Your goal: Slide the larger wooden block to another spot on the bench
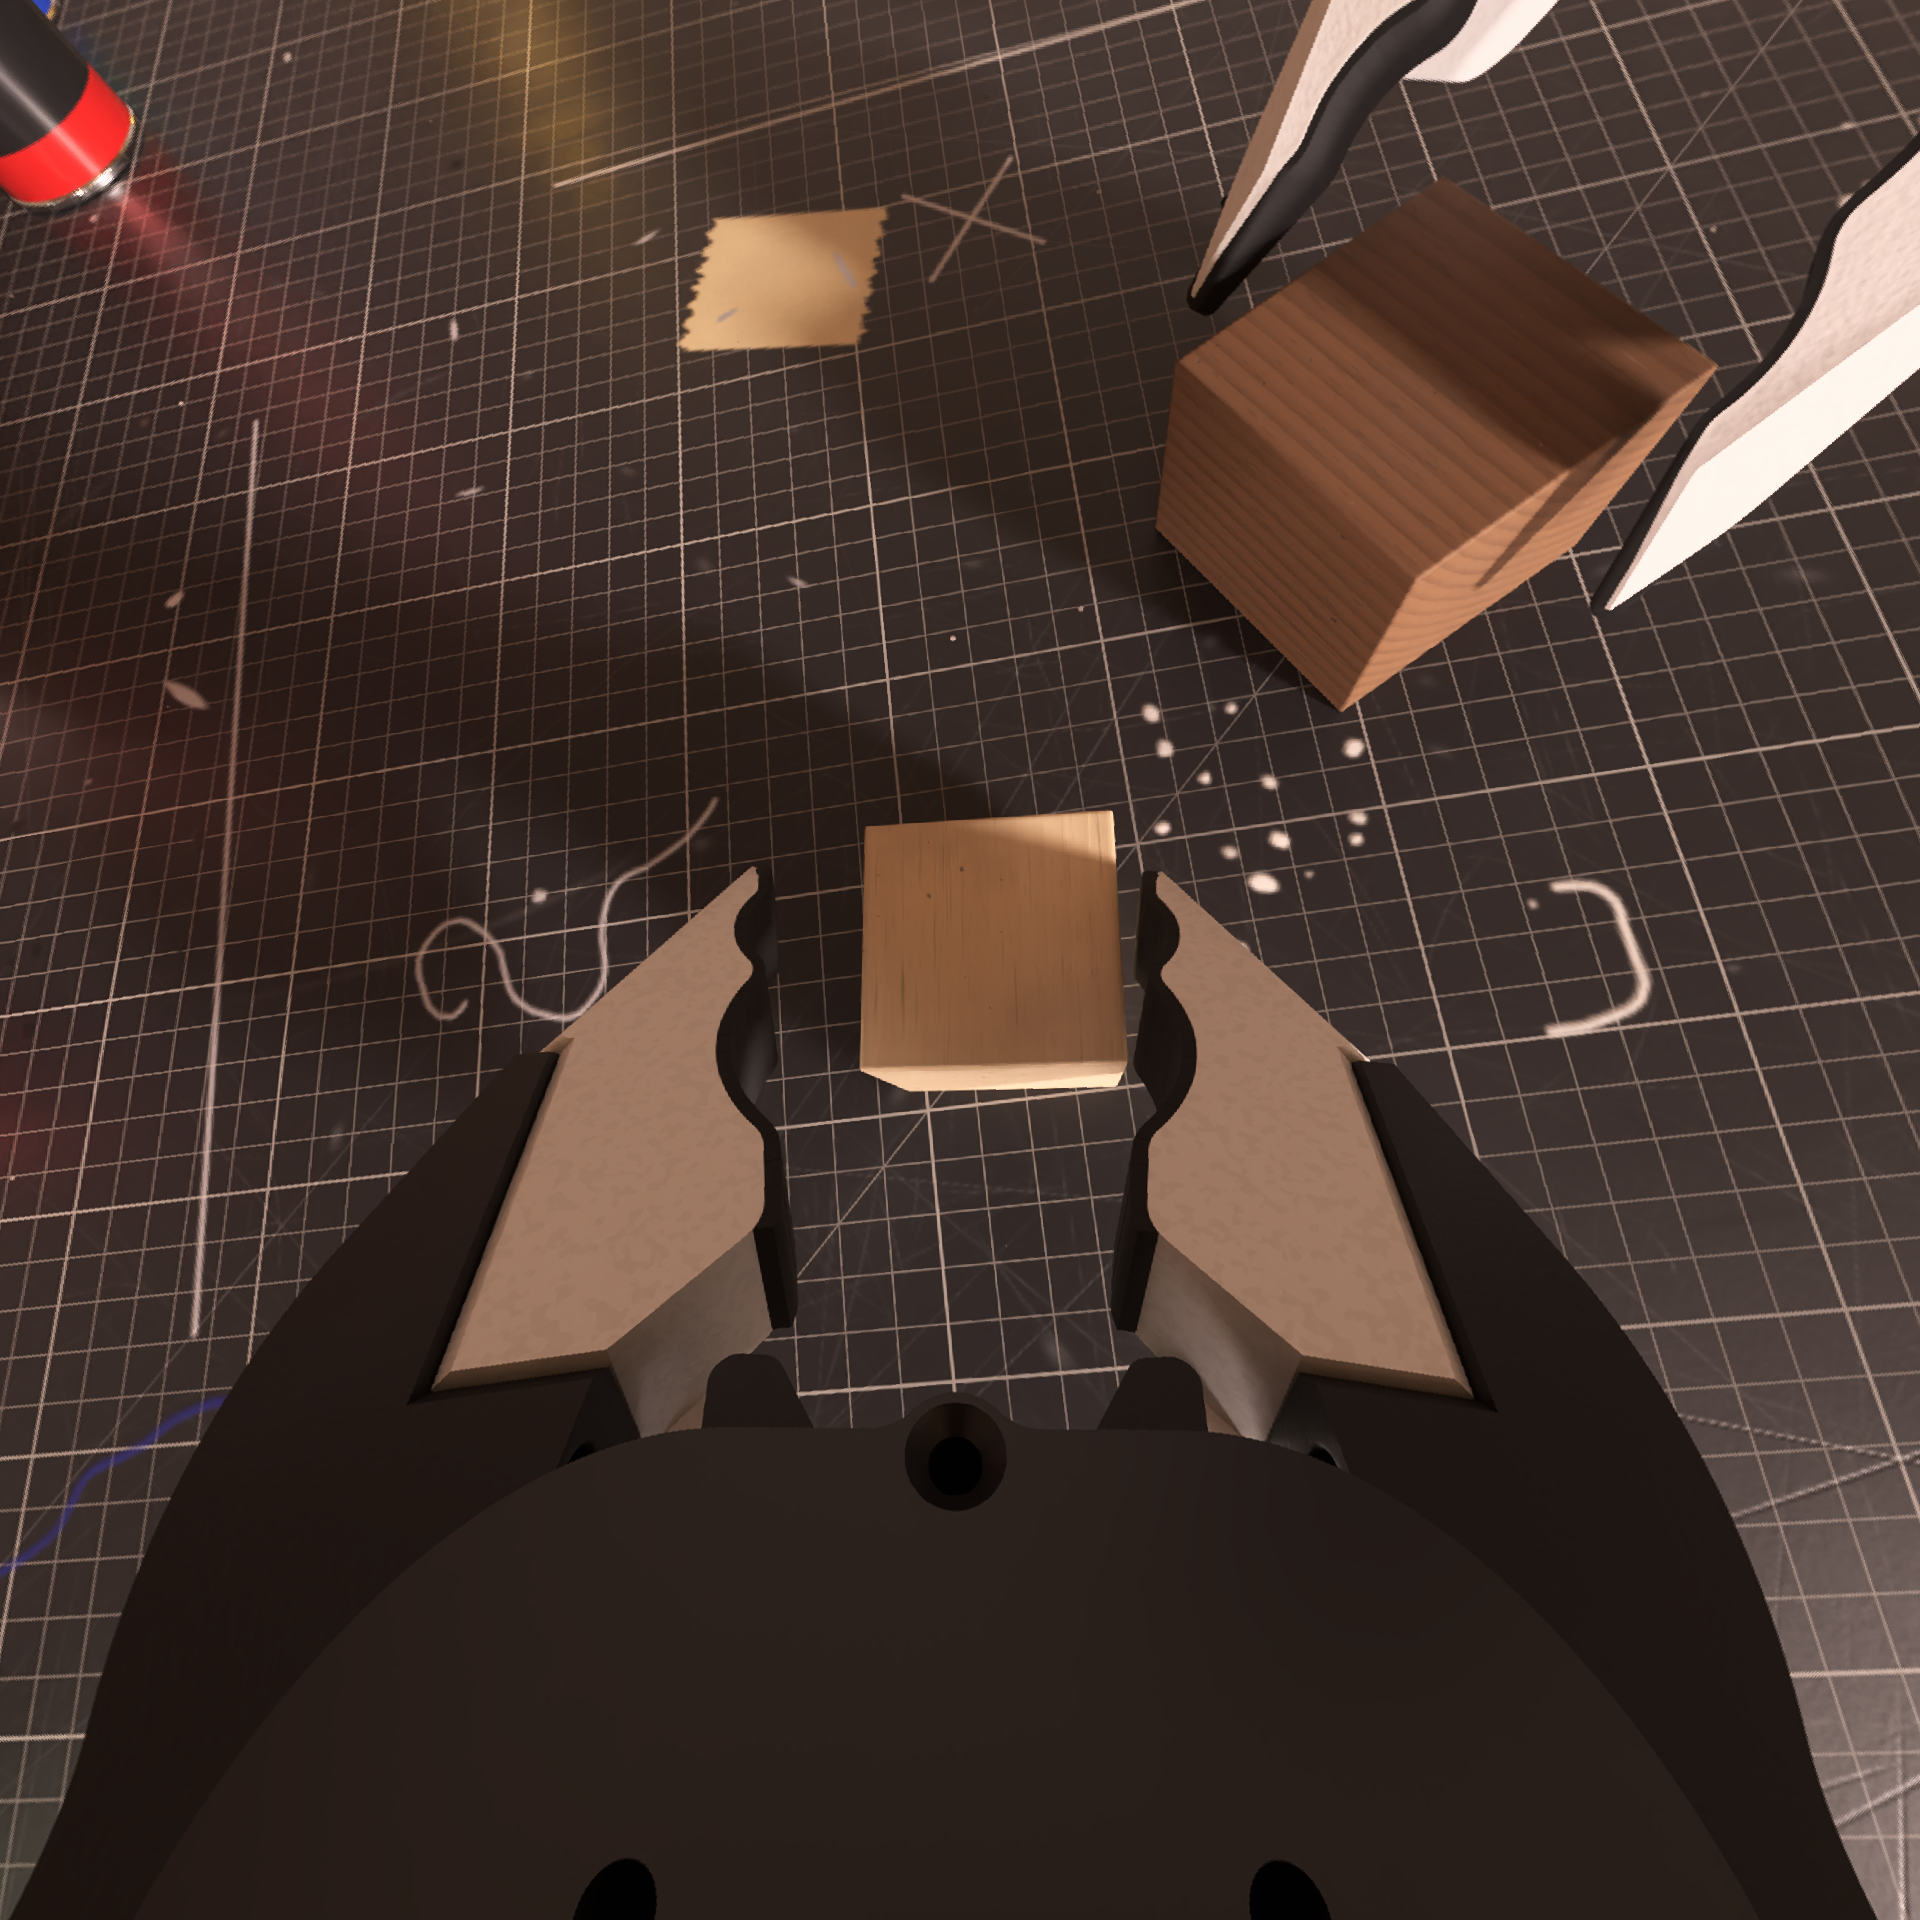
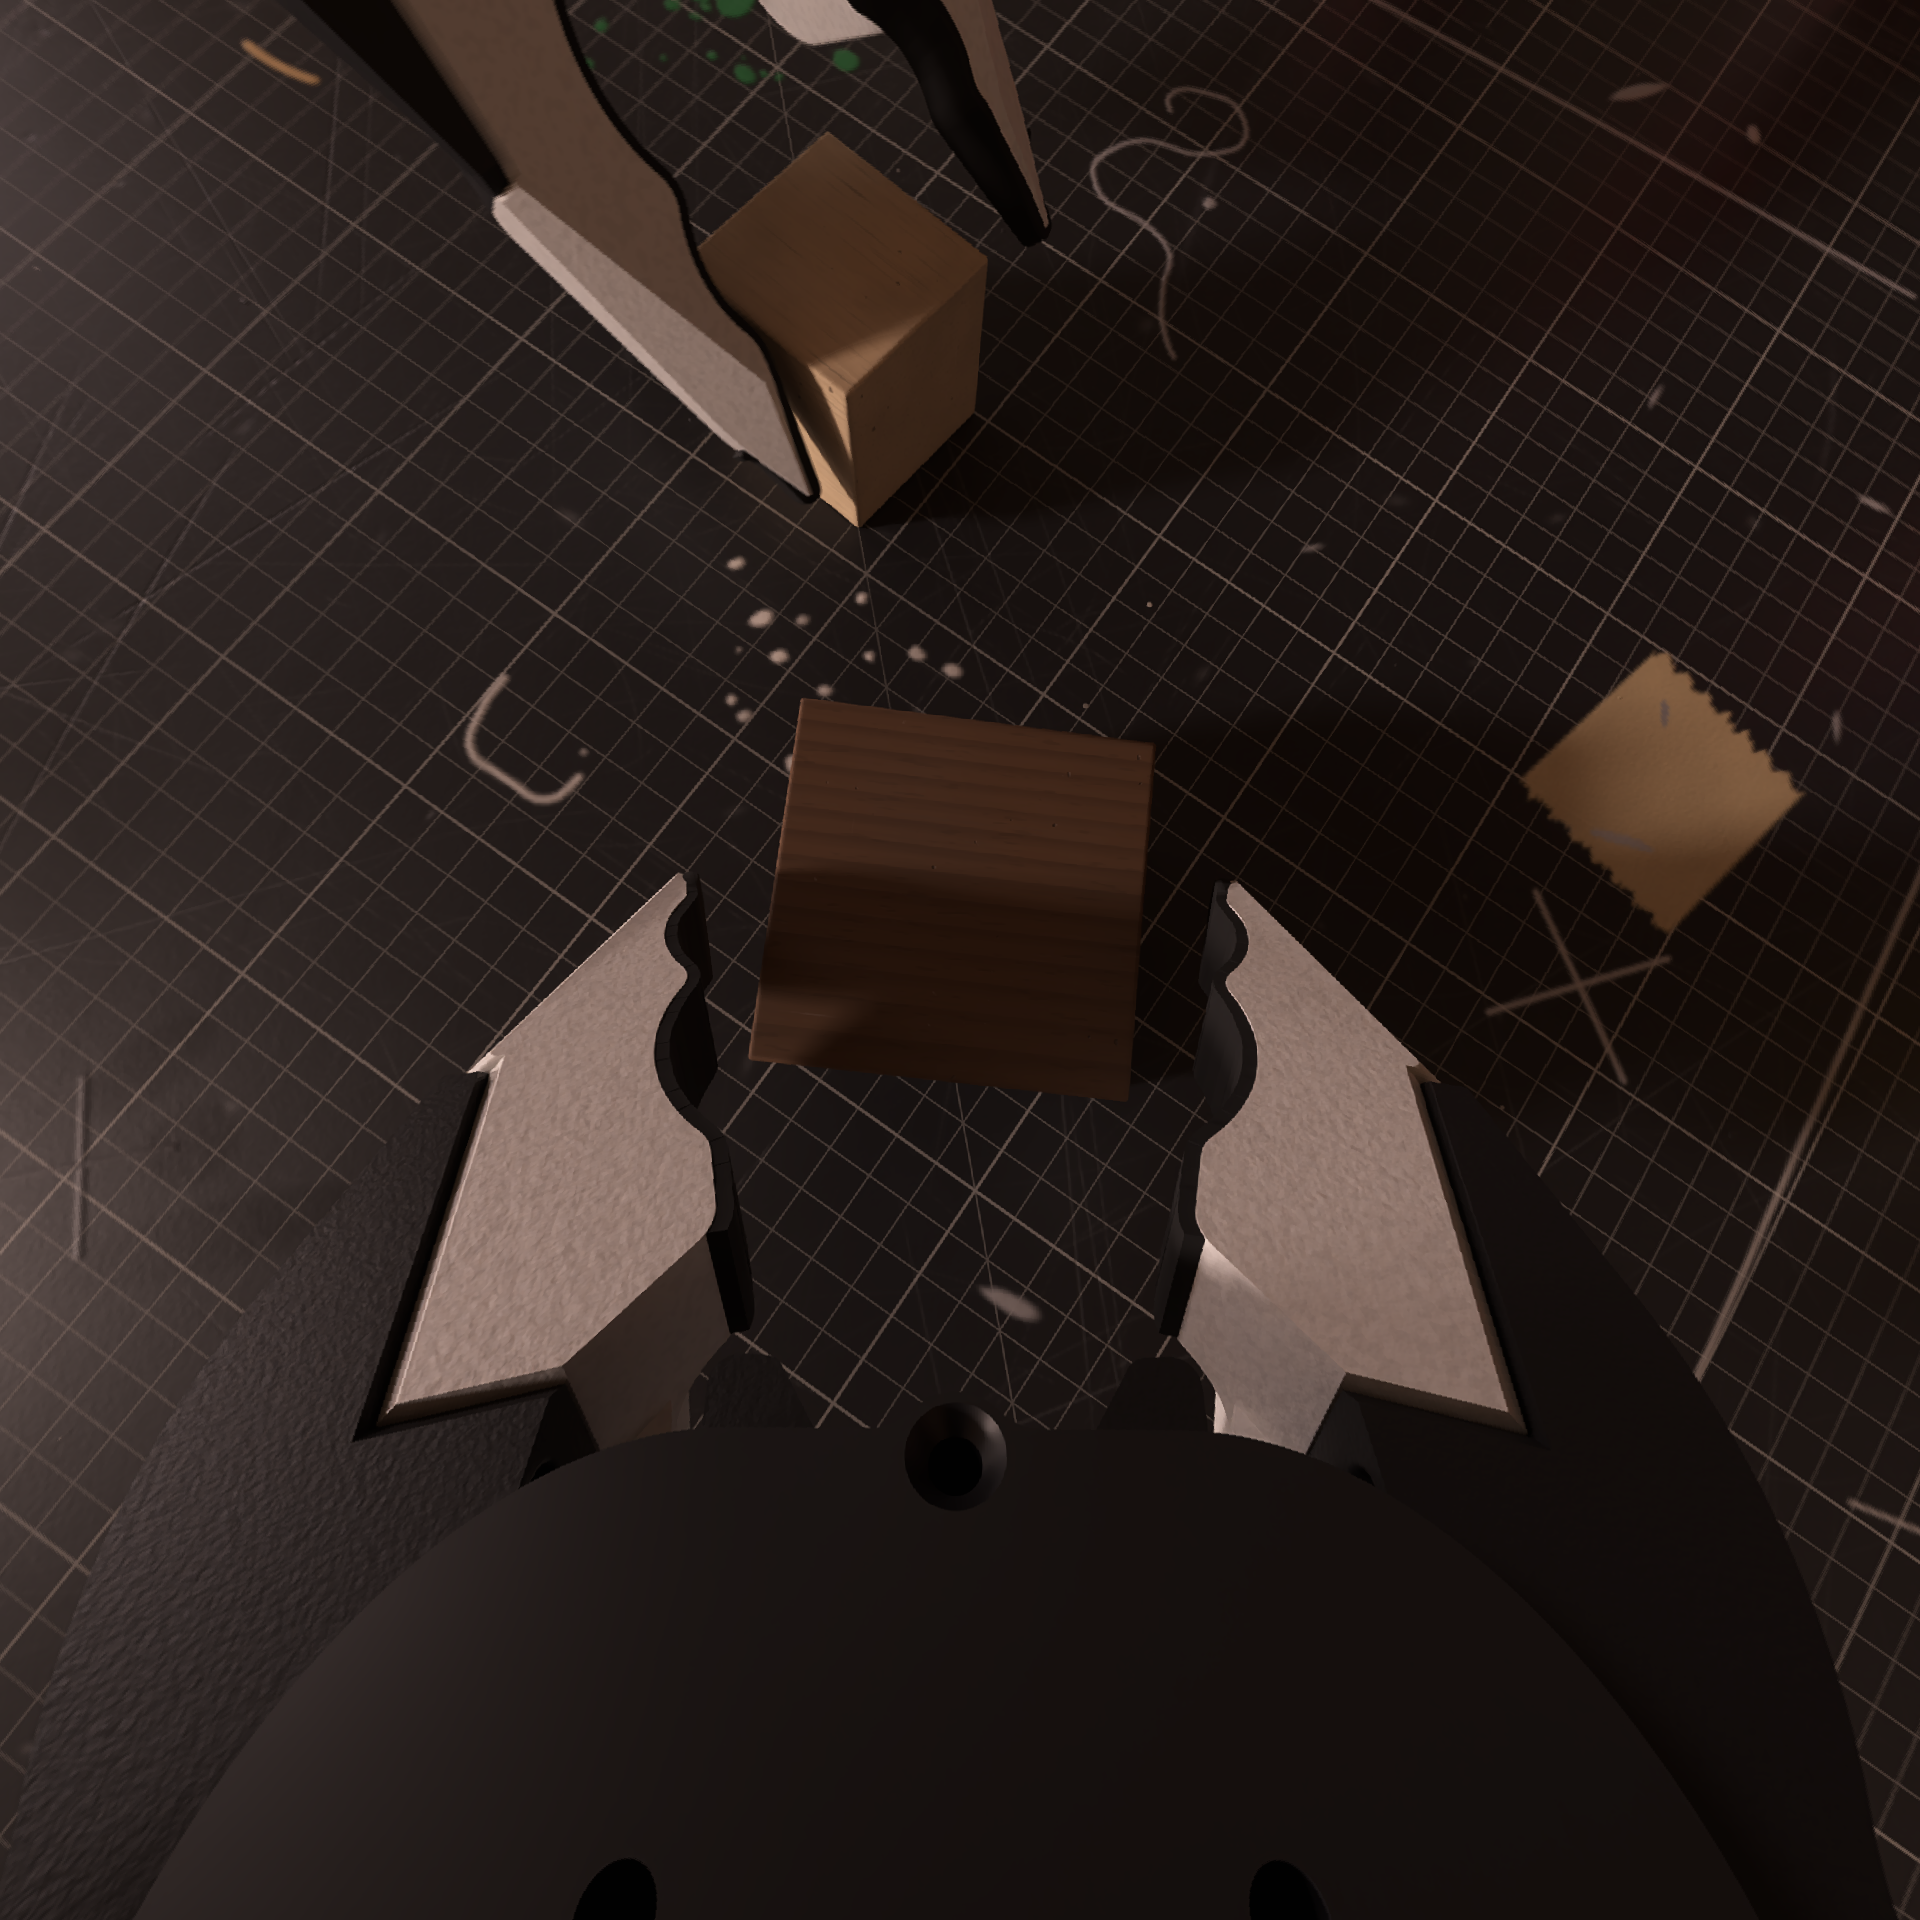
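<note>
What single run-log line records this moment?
right gripper: open, straddling larger wooden block | left gripper: open, straddling smaller wooden block | bench

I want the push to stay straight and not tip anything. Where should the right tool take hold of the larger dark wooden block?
Grip the larger dark wooden block low on its two opposite flat side faces, coming down from above. The right tool already hangs open, one finger beyond each side, apparently wide enough. The faces look parallel, so a low squeeze should slide it without tipping.
</note>
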You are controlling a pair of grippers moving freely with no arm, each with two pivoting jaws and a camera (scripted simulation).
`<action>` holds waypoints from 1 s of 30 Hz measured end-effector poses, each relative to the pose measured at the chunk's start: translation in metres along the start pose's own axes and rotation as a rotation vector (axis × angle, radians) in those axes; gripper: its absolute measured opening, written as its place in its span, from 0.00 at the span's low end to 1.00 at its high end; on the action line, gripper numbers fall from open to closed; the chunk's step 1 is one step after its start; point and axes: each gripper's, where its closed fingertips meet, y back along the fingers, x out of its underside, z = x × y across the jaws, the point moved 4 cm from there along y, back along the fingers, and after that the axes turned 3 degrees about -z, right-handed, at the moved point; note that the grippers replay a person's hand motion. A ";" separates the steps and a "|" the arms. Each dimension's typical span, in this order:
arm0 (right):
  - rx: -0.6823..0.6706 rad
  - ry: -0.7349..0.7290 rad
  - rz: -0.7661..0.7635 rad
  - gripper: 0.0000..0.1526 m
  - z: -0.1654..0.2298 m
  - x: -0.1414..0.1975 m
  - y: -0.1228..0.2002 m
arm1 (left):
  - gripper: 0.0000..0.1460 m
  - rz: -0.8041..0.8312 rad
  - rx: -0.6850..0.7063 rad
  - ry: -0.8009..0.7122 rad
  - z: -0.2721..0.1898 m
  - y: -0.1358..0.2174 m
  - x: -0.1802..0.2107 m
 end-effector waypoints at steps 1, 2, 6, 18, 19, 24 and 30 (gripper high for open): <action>0.009 0.003 0.006 0.63 0.000 0.000 -0.001 | 0.49 0.004 -0.002 -0.005 -0.001 0.000 0.001; 0.018 0.005 0.010 0.62 0.001 -0.001 -0.001 | 0.51 0.009 -0.003 -0.009 -0.002 0.001 0.001; 0.033 0.010 0.028 0.61 0.001 0.001 -0.002 | 0.53 0.023 -0.003 -0.020 -0.004 0.002 0.001; 0.056 0.004 0.045 0.60 -0.002 0.007 0.000 | 0.49 0.039 0.008 -0.019 -0.009 0.004 0.001; 0.058 0.002 0.045 0.60 -0.003 0.007 0.000 | 0.49 0.039 0.009 -0.017 -0.009 0.004 0.001; 0.065 -0.010 0.058 0.64 -0.002 0.010 0.002 | 0.49 0.031 0.003 -0.011 -0.008 0.005 0.001; 0.096 -0.031 0.062 0.67 0.005 0.012 -0.004 | 0.52 0.015 -0.009 0.001 -0.008 0.000 0.000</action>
